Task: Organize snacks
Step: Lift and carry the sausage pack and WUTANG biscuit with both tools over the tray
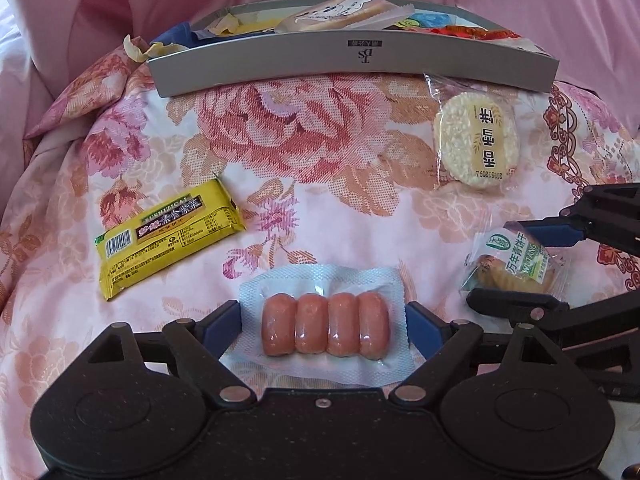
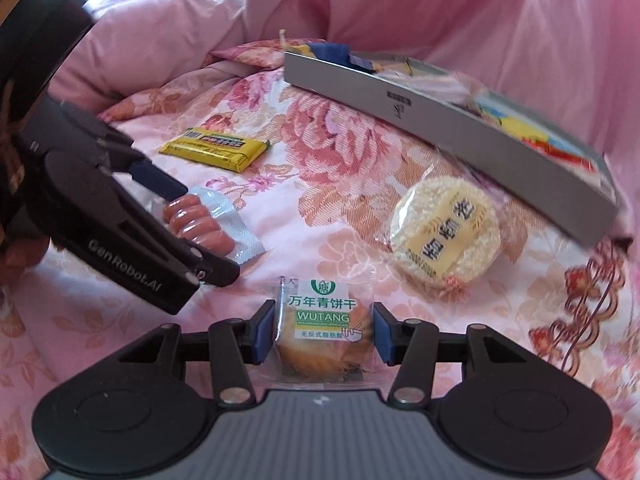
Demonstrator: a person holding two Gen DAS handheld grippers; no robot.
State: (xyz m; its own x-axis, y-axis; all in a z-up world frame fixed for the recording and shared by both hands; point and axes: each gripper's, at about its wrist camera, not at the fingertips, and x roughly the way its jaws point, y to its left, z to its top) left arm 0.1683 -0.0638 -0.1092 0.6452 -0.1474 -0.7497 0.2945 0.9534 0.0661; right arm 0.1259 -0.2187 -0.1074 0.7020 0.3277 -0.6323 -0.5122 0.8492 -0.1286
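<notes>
With the left gripper (image 1: 325, 322) spread wide around the sausage pack (image 1: 325, 330) and the right gripper (image 2: 324, 334) apparently just straddling, not pinching, the biscuit packet (image 2: 322, 332), either slippery wrapper could slide off short of the grey box (image 1: 352, 66).

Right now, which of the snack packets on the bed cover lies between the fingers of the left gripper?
The sausage pack: four pink sausages in clear wrap, between the open left gripper. The right gripper straddles the green-labelled biscuit.

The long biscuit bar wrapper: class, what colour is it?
Yellow wrapper with a dark label panel; clearest in the left wrist view.
</notes>
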